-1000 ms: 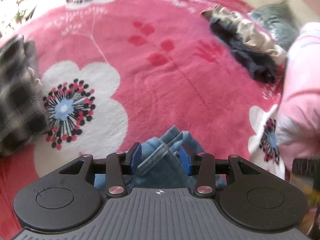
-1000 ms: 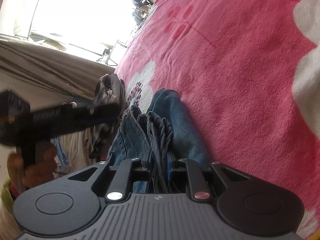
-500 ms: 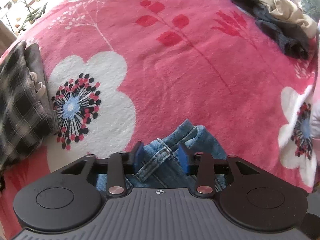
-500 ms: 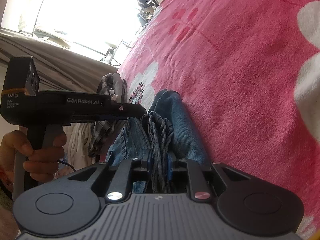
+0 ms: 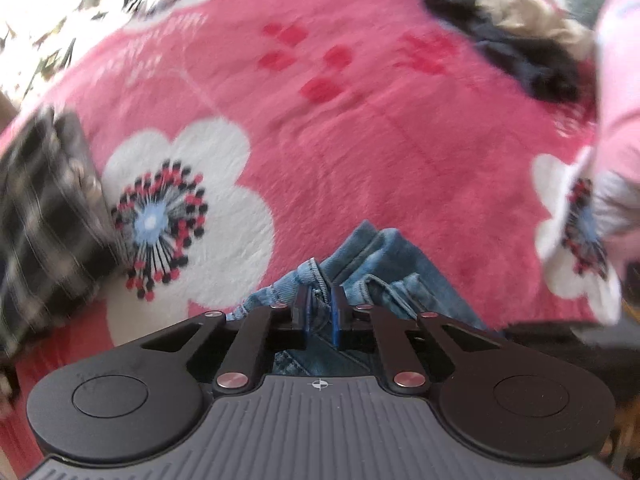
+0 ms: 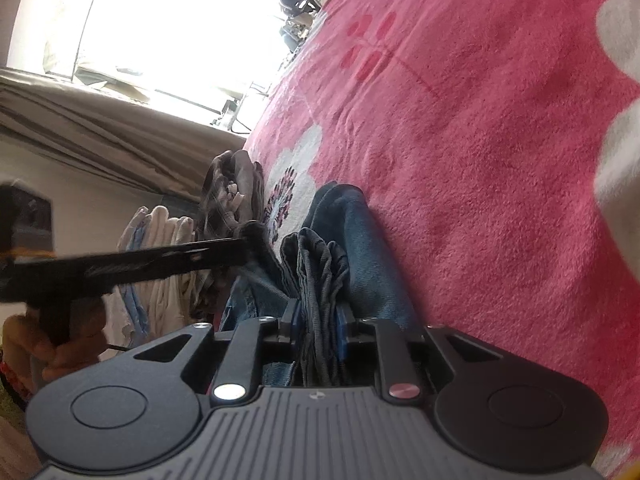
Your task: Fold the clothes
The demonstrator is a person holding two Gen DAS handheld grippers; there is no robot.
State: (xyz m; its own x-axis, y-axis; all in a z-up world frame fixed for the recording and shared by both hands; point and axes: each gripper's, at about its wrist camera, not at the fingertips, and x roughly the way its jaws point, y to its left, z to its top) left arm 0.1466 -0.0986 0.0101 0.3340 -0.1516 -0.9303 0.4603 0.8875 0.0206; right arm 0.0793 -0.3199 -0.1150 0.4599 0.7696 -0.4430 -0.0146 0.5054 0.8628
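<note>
Left wrist view shows the left gripper (image 5: pixel 320 312) nipped almost fully together on a thin ridge of the blue jeans (image 5: pixel 384 264), near a belt loop and seam. The denim lies bunched at 6 o'clock in that view, on a pink floral blanket (image 5: pixel 360 128). A folded plaid garment (image 5: pixel 36 216) sits at 9 o'clock, and a heap of dark and beige clothes (image 5: pixel 508 32) at 1 o'clock.

In the right wrist view the right gripper (image 6: pixel 318 328) stands at a narrow gap, its blue pads clamped on a thick pleated wad of the jeans (image 6: pixel 352 236). The other tool reaches in from 9 o'clock.

The step in hand looks like securing both grips on the waistband end. The next move probably calls for lifting and spreading the two holds apart, so the denim hangs flat before a fold.
</note>
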